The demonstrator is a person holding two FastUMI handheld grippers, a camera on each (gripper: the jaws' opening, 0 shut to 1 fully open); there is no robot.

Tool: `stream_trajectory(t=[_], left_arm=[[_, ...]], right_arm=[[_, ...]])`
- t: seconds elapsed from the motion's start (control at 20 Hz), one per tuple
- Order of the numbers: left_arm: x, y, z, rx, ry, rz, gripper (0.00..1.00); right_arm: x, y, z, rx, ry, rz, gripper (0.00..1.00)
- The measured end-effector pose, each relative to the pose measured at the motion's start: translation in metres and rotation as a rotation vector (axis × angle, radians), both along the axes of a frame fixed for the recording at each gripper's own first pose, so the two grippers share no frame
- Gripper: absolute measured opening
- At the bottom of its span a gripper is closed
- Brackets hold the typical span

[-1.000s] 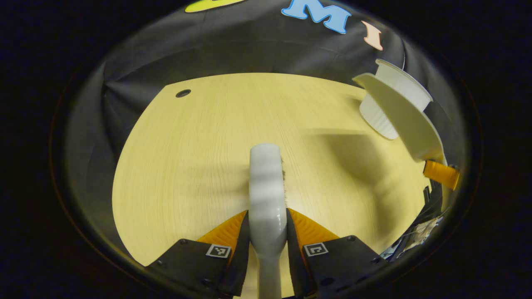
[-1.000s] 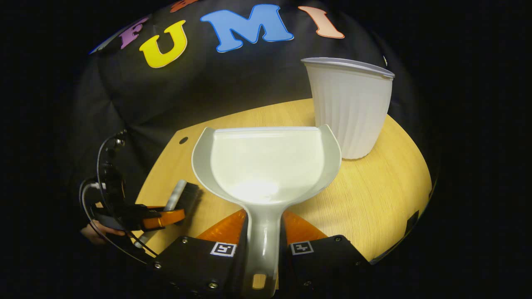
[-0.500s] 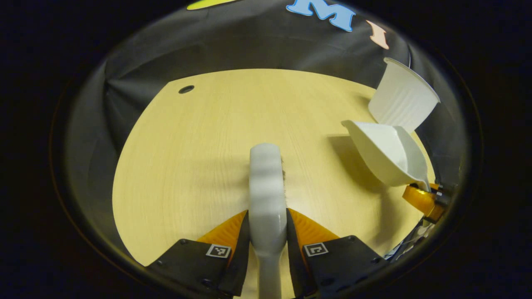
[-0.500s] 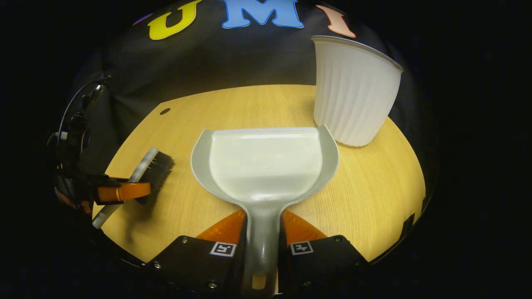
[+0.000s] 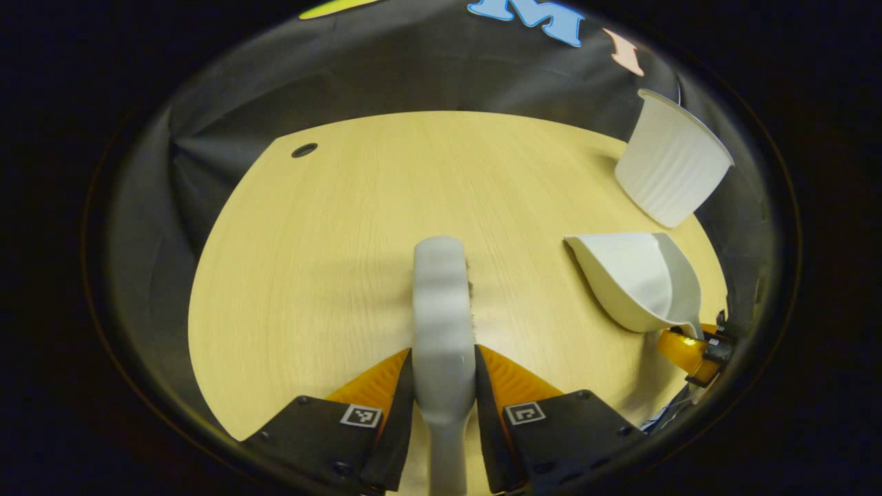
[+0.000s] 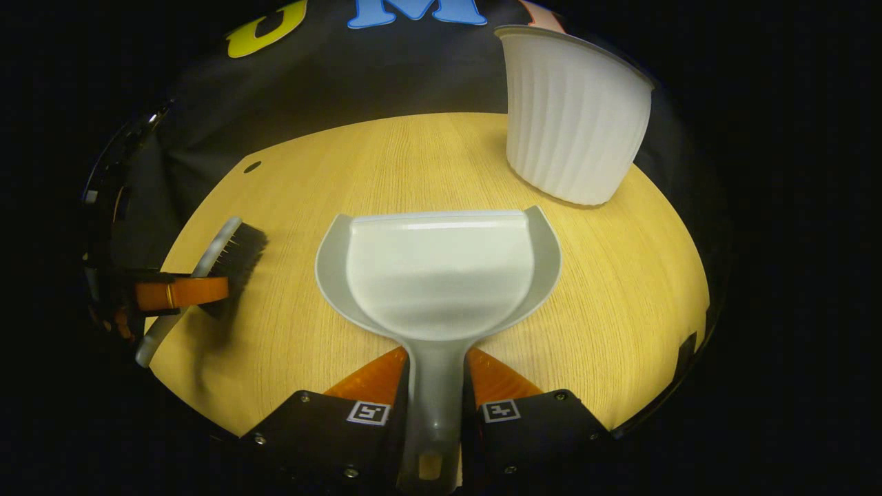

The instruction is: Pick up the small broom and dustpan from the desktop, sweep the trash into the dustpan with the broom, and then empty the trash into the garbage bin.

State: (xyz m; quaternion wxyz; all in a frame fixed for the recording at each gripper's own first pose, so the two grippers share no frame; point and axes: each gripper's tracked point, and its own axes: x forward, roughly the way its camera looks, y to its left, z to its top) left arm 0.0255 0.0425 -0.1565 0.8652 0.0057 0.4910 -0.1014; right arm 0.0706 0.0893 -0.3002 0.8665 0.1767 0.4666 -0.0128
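Between the fingers of the left gripper [image 5: 444, 386]: broom [image 5: 442, 303], handle pinched from both sides, pale back running forward from the fingertips, a thin fringe of dark bristles just visible along its right edge. Held low over the wooden tabletop [image 5: 331, 241]; contact of bristles with the surface cannot be told. Well right of these fingers: dustpan [image 5: 637, 279], scoop opening turned toward the broom, with the right gripper [image 5: 692, 348] at its handle. Beyond the dustpan, at the far right edge of the tabletop: white ribbed bin [image 5: 672, 172], apart from the pan. Far left on the tabletop: small dark hole [image 5: 304, 150].

Between the fingers of the right gripper [image 6: 434, 386]: dustpan [image 6: 437, 272] handle, clamped on both sides, scoop spreading forward from the fingertips, roughly level, interior bare. Ahead and to the right of these fingers: bin [image 6: 572, 117], upright on the tabletop [image 6: 620, 289], separate from the pan's front lip. Far left of these fingers: broom [image 6: 224, 251], dark bristles facing the pan, gripped by the left gripper [image 6: 180, 293].
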Motion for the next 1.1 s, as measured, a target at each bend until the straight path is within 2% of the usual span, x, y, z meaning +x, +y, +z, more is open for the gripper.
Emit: stream_trajectory(t=[0.05,0.3,0.35,0.5,0.55,0.6,0.65,0.7,0.8,0.9,1.0,1.1], left_arm=[[0.001,-0.004,0.0,-0.003,0.0,-0.002,0.53],[0.0,-0.004,-0.001,-0.012,0.001,0.011,0.51],[0.0,-0.004,-0.001,-0.017,0.002,0.013,0.55],[-0.002,0.001,0.001,-0.019,-0.008,0.02,0.57],[-0.002,0.001,0.001,-0.022,-0.009,0.022,0.6],[-0.005,0.003,0.002,-0.026,-0.01,0.027,0.62],[-0.007,0.003,0.003,-0.035,-0.009,0.029,0.69],[-0.009,0.005,0.005,-0.039,-0.012,0.035,0.75],[-0.012,0.01,0.009,-0.044,-0.026,0.045,0.85],[-0.014,0.017,0.015,-0.04,-0.048,0.056,0.9],[-0.015,0.022,0.024,-0.033,-0.081,0.064,0.96],[-0.014,0.029,0.04,-0.022,-0.136,0.068,0.96]], right_arm=[[0.0,-0.001,0.001,0.002,0.002,-0.002,0.35],[-0.005,0.0,0.004,0.008,0.027,0.014,0.36],[-0.005,0.0,0.006,0.012,0.031,0.019,0.37],[-0.006,-0.002,0.009,0.022,0.039,0.034,0.43],[-0.009,-0.004,0.01,0.015,0.051,0.041,0.54],[-0.01,-0.007,0.011,0.011,0.057,0.045,0.56],[-0.011,-0.006,0.013,0.017,0.058,0.051,0.58],[-0.011,-0.007,0.015,0.023,0.06,0.054,0.63],[-0.014,-0.01,0.022,0.031,0.057,0.06,0.78],[-0.014,-0.014,0.029,0.032,0.041,0.067,0.99],[-0.014,-0.021,0.041,0.024,0.018,0.071,0.98],[-0.01,-0.029,0.055,0.007,-0.027,0.069,0.98]])
